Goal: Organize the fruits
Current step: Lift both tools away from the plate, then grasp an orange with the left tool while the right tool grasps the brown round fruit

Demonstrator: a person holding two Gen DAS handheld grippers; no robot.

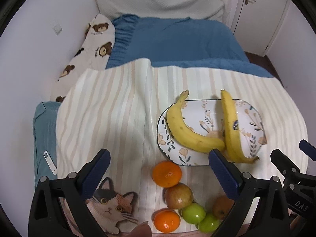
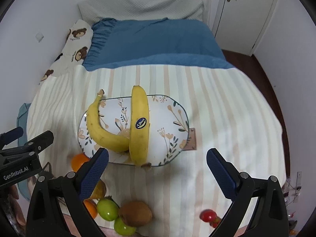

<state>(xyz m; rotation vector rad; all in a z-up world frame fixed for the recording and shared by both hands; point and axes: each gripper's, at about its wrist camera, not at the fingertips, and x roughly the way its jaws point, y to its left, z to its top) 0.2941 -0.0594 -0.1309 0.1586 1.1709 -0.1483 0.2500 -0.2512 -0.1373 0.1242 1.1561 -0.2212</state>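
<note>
The right gripper (image 2: 158, 165) hangs above a striped cloth (image 2: 217, 118) with its blue-padded jaws spread wide and nothing between them; beyond them a floral plate (image 2: 169, 118) carries two bananas (image 2: 139, 122), the stickered one lying over the curved one's end; an orange (image 2: 78, 162), green fruits (image 2: 107, 209) and a brown fruit (image 2: 136, 213) lie nearer; the left gripper (image 2: 25, 138) shows at the left edge.

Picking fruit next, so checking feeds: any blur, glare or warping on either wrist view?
Left wrist: sharp, strong fisheye bending, dark corners, soft glare on the floral oval plate. Right wrist: equally sharp and warped; the sticker-labelled yellow banana reads clearly.
</note>
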